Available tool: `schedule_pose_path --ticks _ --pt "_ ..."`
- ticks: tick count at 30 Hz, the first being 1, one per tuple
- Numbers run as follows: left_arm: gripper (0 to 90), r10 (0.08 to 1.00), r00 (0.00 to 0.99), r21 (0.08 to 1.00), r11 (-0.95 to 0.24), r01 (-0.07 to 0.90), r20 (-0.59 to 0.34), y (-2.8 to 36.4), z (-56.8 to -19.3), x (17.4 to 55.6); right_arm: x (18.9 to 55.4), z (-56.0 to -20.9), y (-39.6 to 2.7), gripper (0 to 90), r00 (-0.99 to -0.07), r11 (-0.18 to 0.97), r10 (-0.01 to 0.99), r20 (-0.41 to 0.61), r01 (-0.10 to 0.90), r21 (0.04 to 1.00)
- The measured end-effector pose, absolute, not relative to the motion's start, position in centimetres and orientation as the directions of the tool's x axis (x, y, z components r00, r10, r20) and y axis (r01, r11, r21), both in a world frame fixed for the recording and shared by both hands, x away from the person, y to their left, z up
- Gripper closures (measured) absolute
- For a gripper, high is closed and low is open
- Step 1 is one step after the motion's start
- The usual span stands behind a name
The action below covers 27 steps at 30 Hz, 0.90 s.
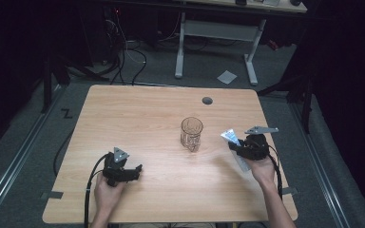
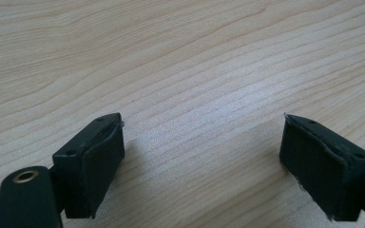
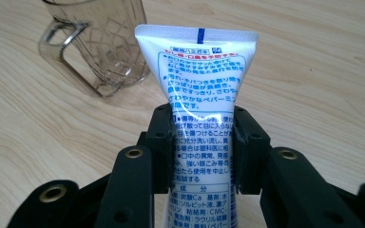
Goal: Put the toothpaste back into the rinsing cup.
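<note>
The right gripper (image 3: 204, 142) pinches a white plastic toothpaste tube with blue print (image 3: 199, 95) mid-body (left gripper (image 2: 202, 156) spread, idle), just right of the clear faceted glass mug (image 1: 191, 134). The tube's long axis runs crimped end toward the mug; it should be tipped upright above the rim before release.

The right gripper (image 1: 236, 148) was clamped on a white tube (image 1: 230, 137), whose flat end stuck out up and to the left of the jaws. A clear glass mug (image 1: 191, 133) stood upright on the wooden table (image 1: 138, 114), near that gripper on its left, apart from the tube. Well beyond the mug, the left gripper (image 1: 135, 170) rested low with jaws apart, pointing right.
</note>
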<state>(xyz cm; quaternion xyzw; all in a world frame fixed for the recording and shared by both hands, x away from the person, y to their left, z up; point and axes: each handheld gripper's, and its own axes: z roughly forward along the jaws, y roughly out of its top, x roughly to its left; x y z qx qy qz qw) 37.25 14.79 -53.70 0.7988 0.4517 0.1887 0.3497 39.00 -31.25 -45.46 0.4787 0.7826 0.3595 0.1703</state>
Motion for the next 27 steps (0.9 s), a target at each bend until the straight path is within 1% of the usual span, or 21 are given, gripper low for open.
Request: schedule_pose_path --ticks 15,22,27 --pt "15.3 0.853 0.521 0.729 -0.347 0.59 -0.015 14.8 -53.7 37.3 38.4 -44.5 -30.7 65.3 -0.502 0.237 0.859 0.101 0.565 0.79" --pt "15.3 0.853 0.521 0.729 -0.348 0.59 -0.015 14.8 -53.7 37.3 38.2 -43.7 -29.8 65.4 -0.528 0.237 0.845 0.086 0.513 0.825" --pt "15.3 0.854 0.521 0.729 -0.347 0.59 -0.015 14.8 -53.7 37.3 38.2 -43.1 -29.1 65.4 -0.543 0.22 0.834 0.098 0.49 0.843"
